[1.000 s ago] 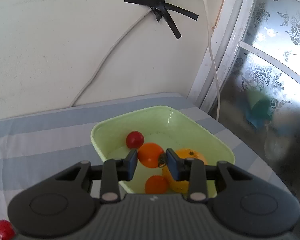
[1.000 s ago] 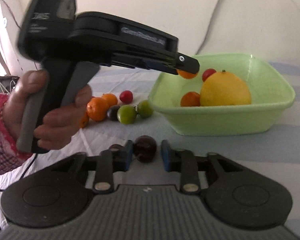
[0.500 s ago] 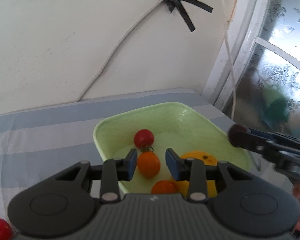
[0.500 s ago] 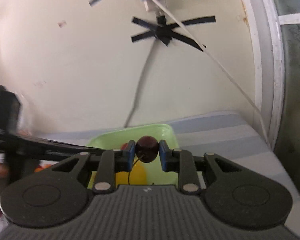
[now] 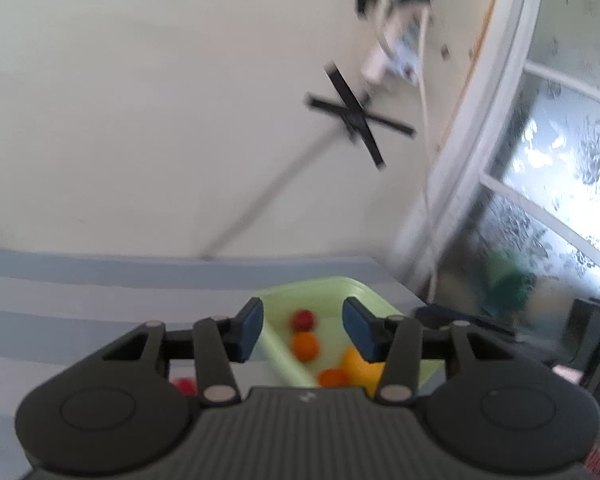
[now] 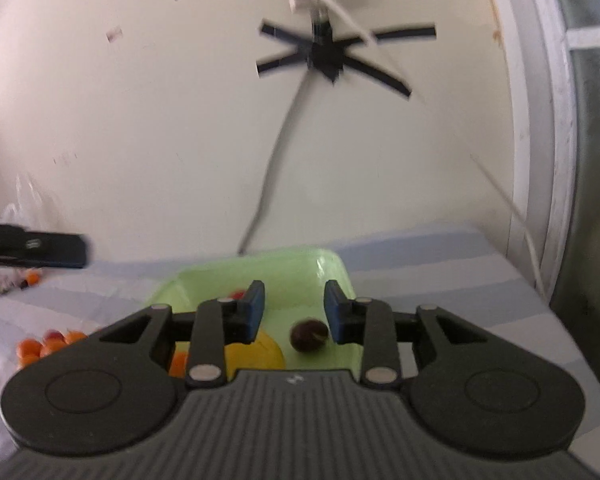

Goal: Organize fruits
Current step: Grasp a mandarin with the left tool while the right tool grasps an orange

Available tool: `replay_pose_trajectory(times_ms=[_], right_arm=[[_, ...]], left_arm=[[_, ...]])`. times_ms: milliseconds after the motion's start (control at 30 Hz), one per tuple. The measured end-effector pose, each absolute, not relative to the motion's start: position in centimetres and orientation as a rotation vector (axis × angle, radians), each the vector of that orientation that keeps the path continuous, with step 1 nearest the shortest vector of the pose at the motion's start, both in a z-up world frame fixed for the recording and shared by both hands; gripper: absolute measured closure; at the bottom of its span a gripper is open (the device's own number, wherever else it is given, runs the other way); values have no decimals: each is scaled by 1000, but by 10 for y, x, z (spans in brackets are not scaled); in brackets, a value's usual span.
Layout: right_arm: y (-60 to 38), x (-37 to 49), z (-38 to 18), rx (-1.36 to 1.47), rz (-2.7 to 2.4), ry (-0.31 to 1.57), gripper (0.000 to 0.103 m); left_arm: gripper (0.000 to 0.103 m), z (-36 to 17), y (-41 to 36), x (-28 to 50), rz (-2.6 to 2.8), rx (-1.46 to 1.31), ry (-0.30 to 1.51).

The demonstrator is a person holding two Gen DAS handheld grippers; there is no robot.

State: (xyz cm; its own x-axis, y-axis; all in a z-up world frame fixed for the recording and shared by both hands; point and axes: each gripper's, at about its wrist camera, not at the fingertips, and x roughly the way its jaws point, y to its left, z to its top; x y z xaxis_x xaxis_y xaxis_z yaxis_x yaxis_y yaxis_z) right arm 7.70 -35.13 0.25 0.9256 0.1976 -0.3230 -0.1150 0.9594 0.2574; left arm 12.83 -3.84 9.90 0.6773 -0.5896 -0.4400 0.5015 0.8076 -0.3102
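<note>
- The right gripper (image 6: 294,310) hangs above the light green basin (image 6: 332,268), its jaws apart and holding nothing.
- A dark plum (image 6: 309,335) lies inside the basin, just below the gap between the blue pads and touching neither of them.
- Beside the plum, a large yellow fruit (image 6: 260,354) sits in the basin, with a small orange one (image 6: 179,362) at its left, partly hidden behind the gripper body.
- The left gripper (image 5: 303,330) has its jaws wide apart and empty, raised over the near edge of the basin (image 5: 340,286).
- In the left wrist view the basin holds a red fruit (image 5: 303,319), two small oranges (image 5: 305,345) and the yellow fruit (image 5: 358,364); the picture is blurred.
- A cluster of small oranges (image 6: 40,346) lies on the striped worktop (image 6: 440,272) well to the left of the basin.
- A red fruit (image 5: 185,385) lies on the worktop outside the basin, under the left gripper.
- Black tape (image 6: 324,54) fixes a cable to the wall behind.
</note>
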Motion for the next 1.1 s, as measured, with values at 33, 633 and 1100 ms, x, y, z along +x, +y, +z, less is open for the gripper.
replay_pose_trajectory(times_ms=[33, 633, 1100], right_arm=[[-349, 72, 8, 246, 174, 337, 68], [-197, 76, 1, 192, 510, 532, 68], [-159, 101, -12, 150, 541, 638, 77]], left_arm=[[57, 101, -25, 121, -589, -165, 537], [54, 26, 26, 64, -429, 19, 599], [73, 8, 5, 60, -419, 130, 581]])
